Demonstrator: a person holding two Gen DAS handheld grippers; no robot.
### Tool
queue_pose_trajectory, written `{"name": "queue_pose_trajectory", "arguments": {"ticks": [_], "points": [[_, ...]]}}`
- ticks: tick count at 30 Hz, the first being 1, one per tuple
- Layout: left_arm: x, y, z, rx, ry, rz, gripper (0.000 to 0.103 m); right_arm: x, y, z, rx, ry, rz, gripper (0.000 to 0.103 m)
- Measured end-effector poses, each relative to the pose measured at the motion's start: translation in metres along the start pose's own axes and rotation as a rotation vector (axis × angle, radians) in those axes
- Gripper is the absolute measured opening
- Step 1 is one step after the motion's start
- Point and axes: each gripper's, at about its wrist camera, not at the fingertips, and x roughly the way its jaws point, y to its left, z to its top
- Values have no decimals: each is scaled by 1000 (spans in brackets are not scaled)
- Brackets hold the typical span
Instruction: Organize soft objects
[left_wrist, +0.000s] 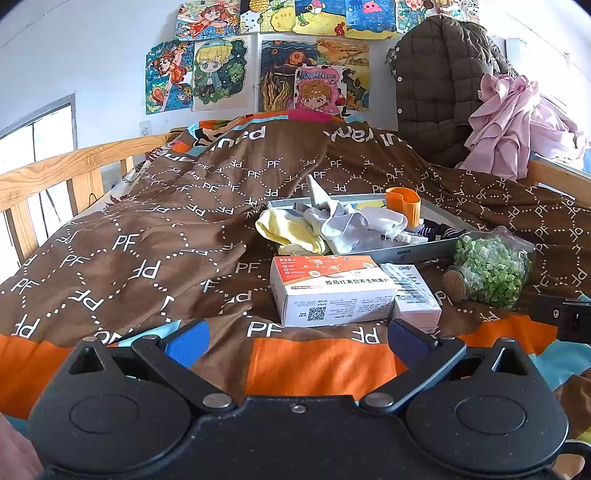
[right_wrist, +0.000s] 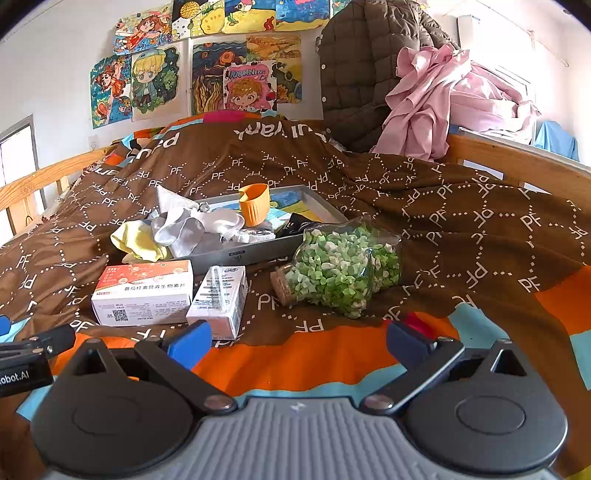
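Observation:
A grey tray lies on the brown bedspread. A yellow cloth hangs over its left edge. Grey-white socks are piled in it beside an orange cup and a dark striped sock. My left gripper is open and empty, low over the bed's front edge, short of the boxes. My right gripper is open and empty, also at the front edge.
A white and orange box and a small white carton lie in front of the tray. A corked jar of green bits lies to the right. Wooden bed rails flank the bed; a brown jacket and pink cloth hang at back right.

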Motion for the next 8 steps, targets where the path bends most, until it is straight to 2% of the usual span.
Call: {"name": "queue_pose_trajectory", "arguments": {"ticks": [8], "points": [[0,0,0,0,-2,-3,102,0,0,0,0,1,0,103]]}}
